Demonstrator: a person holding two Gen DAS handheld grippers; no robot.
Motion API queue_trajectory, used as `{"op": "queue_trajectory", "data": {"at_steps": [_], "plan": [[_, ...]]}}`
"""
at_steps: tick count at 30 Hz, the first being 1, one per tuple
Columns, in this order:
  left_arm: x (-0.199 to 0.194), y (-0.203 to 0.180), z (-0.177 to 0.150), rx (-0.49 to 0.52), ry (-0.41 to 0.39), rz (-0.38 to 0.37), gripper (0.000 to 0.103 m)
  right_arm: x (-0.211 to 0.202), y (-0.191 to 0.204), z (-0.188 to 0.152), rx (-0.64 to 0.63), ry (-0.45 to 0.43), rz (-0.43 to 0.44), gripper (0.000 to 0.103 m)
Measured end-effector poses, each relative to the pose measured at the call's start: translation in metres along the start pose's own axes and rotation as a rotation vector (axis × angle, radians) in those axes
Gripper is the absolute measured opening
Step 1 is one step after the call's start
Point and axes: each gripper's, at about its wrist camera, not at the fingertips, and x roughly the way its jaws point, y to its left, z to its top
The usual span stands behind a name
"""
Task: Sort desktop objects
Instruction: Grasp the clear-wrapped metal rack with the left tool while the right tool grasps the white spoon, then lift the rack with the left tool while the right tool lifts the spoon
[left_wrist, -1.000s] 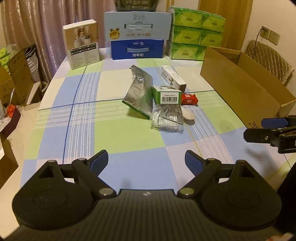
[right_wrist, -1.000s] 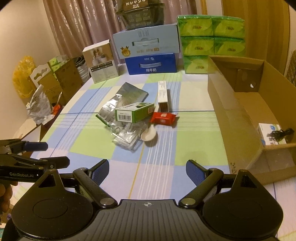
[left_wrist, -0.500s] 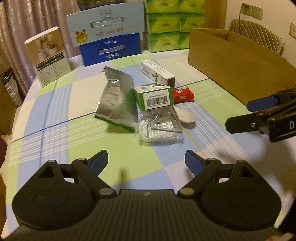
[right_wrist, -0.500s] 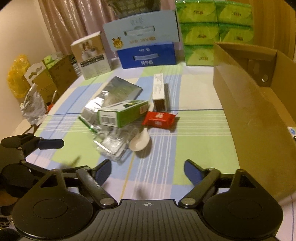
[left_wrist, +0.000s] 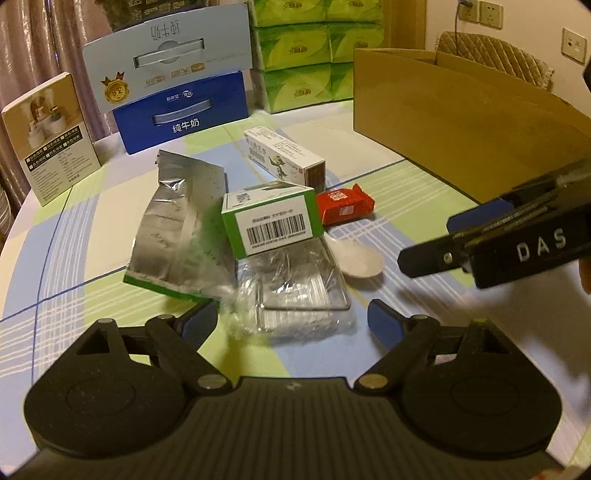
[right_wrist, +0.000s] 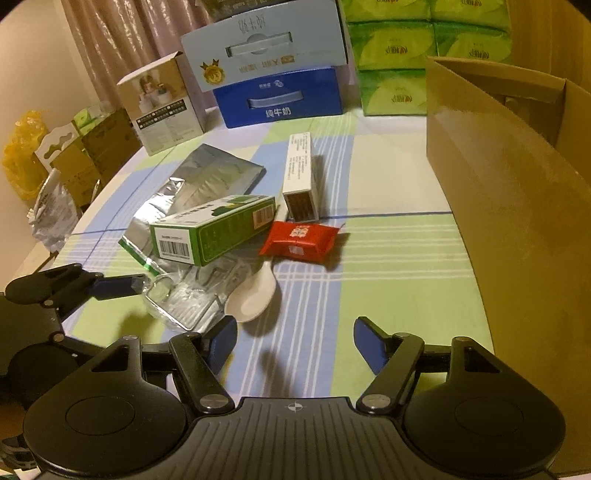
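A pile lies mid-table: a silver foil pouch (left_wrist: 177, 229), a green-and-white barcode box (left_wrist: 271, 223), a clear plastic packet (left_wrist: 295, 299), a white spoon (left_wrist: 356, 258), a red snack pack (left_wrist: 345, 208) and a long white box (left_wrist: 284, 155). My left gripper (left_wrist: 291, 321) is open, its fingers on either side of the plastic packet's near end. My right gripper (right_wrist: 293, 341) is open and empty just short of the spoon (right_wrist: 255, 295), with the red pack (right_wrist: 299, 240) and the green box (right_wrist: 214, 230) beyond it.
An open cardboard box (right_wrist: 517, 192) stands along the right side of the table. Milk cartons (left_wrist: 177, 85), green tissue packs (left_wrist: 306, 51) and a white product box (left_wrist: 51, 136) line the far edge. Boxes and bags (right_wrist: 48, 177) sit off the table's left.
Both grippers have moved forward to the pile. The left now reaches the plastic packet and the right has come close to the spoon. Both stay open.
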Motion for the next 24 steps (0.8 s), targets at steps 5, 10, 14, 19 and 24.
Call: {"op": "queue_trajectory", "data": {"at_steps": [5, 10, 14, 19, 24], "plan": [[0.006, 0.003, 0.000, -0.026, -0.002, -0.006, 0.061, 0.003, 0.005, 0.000, -0.033, 0.001, 0.012, 0.062], [-0.005, 0.013, -0.008, -0.016, -0.003, 0.033, 0.053, 0.013, 0.014, 0.003, -0.068, -0.004, 0.031, 0.058], [-0.013, 0.027, -0.017, -0.072, -0.001, 0.058, 0.053, 0.024, 0.023, 0.007, -0.079, -0.003, 0.041, 0.058], [-0.014, 0.030, -0.018, -0.085, -0.004, 0.064, 0.053, 0.040, 0.032, 0.012, -0.085, 0.000, 0.021, 0.056], [-0.011, 0.027, -0.017, -0.055, -0.014, 0.068, 0.061, 0.052, 0.033, 0.012, -0.125, 0.003, -0.008, 0.032]]}}
